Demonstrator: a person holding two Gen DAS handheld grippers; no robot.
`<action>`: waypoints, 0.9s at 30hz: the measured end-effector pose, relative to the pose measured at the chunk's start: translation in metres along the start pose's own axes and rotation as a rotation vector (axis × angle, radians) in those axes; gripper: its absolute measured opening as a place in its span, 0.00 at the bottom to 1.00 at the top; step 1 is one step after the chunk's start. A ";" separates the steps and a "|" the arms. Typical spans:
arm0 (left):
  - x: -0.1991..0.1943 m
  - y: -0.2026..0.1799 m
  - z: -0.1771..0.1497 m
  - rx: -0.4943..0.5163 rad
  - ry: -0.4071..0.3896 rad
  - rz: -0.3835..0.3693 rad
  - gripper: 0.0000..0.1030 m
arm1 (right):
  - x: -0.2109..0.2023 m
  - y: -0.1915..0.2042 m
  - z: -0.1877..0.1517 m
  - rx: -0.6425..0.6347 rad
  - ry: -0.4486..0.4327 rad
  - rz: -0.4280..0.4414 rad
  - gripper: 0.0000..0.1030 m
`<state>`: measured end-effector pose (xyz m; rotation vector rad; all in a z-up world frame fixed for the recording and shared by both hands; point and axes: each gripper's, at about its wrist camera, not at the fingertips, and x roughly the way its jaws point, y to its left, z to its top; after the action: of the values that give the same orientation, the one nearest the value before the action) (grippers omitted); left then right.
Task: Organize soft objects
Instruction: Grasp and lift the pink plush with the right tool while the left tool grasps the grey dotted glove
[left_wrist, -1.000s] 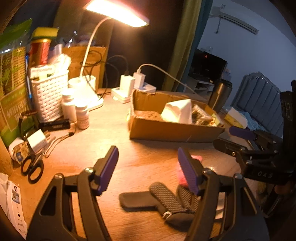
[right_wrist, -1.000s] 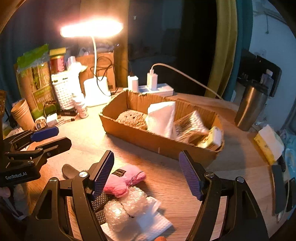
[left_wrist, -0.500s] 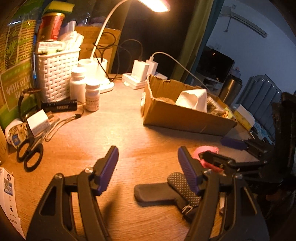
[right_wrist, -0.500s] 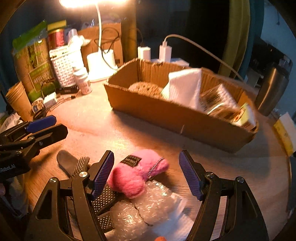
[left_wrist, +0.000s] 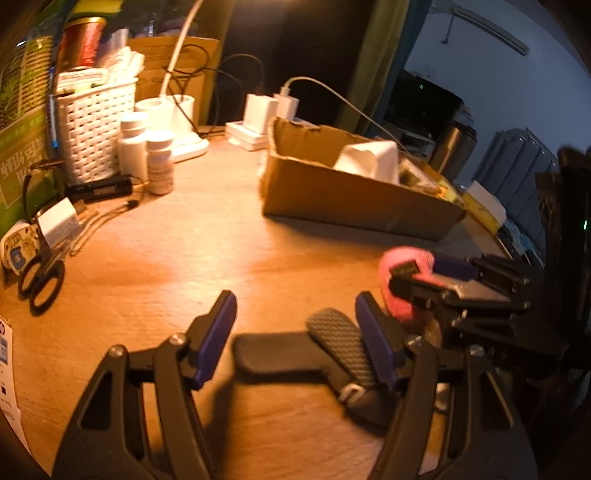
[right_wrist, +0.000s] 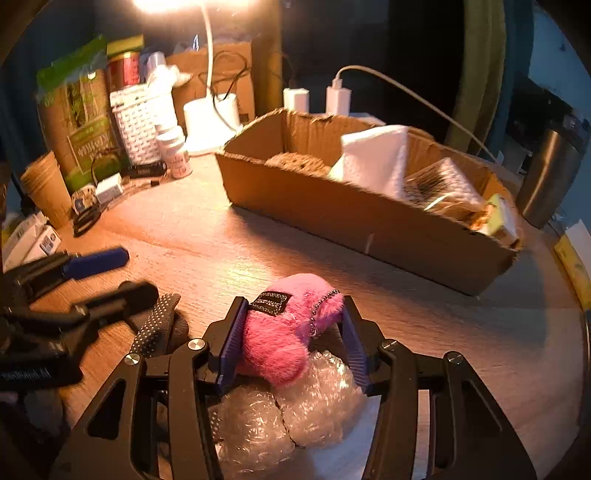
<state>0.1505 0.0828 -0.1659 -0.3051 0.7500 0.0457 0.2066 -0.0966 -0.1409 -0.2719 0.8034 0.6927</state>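
While a lamp lights it from the upper left of the frame, a wooden table (right_wrist: 424, 325) fills both views. Behind its middle sits an open cardboard box (right_wrist: 369, 221) holding a folded white cloth (right_wrist: 373, 158). At the lower centre of the right view, the right gripper (right_wrist: 293, 334) is closing, its fingers (right_wrist: 231, 338) either side of a pink plush toy (right_wrist: 284, 332) lying on bubble wrap (right_wrist: 291, 417). In the left view, the left gripper (left_wrist: 295, 332) has its fingers apart and empty above a black strap (left_wrist: 273, 350).
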 end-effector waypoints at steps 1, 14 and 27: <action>0.000 -0.005 -0.002 0.009 0.006 -0.004 0.66 | -0.005 -0.003 -0.001 0.005 -0.013 -0.001 0.51; 0.020 -0.051 -0.019 0.128 0.135 -0.007 0.67 | -0.055 -0.049 -0.014 0.108 -0.142 -0.028 0.51; 0.008 -0.068 -0.018 0.193 0.100 -0.006 0.25 | -0.080 -0.065 -0.012 0.125 -0.205 -0.036 0.51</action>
<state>0.1547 0.0120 -0.1663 -0.1259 0.8464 -0.0476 0.2032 -0.1884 -0.0920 -0.0997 0.6413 0.6231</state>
